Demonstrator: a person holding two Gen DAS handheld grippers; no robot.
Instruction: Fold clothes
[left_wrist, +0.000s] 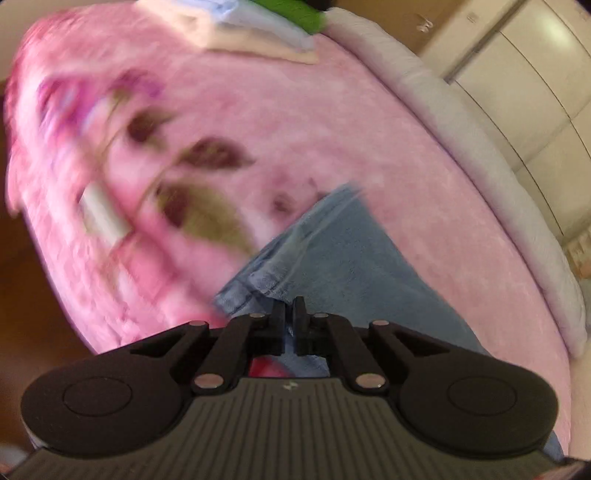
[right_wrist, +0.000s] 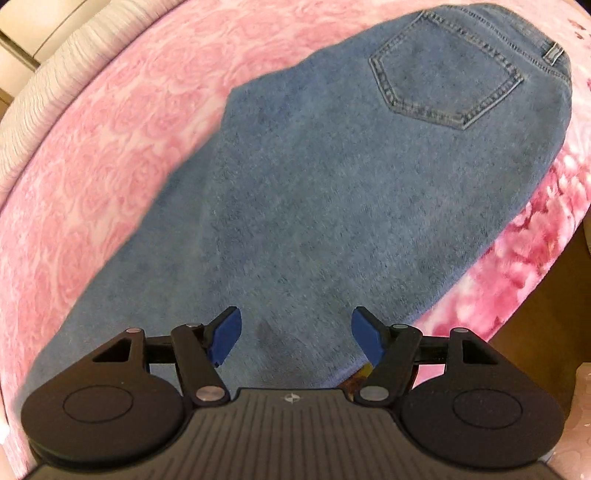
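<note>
Left claw (left_wrist: 290, 308): jaws nearly together, clenched on a bunched edge of the jeans (left_wrist: 332, 266), with denim visible in the thin gap between the black fingers (left_wrist: 279, 314). Left view is motion-blurred, so finer contact detail can't be read. Right claw (right_wrist: 295, 334): released, jaws wide apart, blue pads (right_wrist: 225, 338) both clear, nothing between them; it hangs over the denim, and whether the tips touch the cloth I cannot tell. Jeans (right_wrist: 314, 192) lie flat on a pink floral blanket (right_wrist: 99, 155) covering a bed. In the right view the long axis runs from the claw end up and away toward the upper right, waist end far from the claw; a stitched back pocket (right_wrist: 447, 70) faces up there, with a belt loop (right_wrist: 552, 51) just past it at the waistband. In the left view the denim spreads from the clamped edge up to a straight far edge, with more of it running past the claw toward the lower right. Beyond it is blanket (left_wrist: 332, 122) with dark leaf print (left_wrist: 214, 153), then a stack of folded clothes (left_wrist: 258, 33) at the far end, pale pieces with a green one on top. A grey mattress edge (left_wrist: 461, 122) borders the blanket on the right, with cream cabinet doors (left_wrist: 535, 74) behind.
</note>
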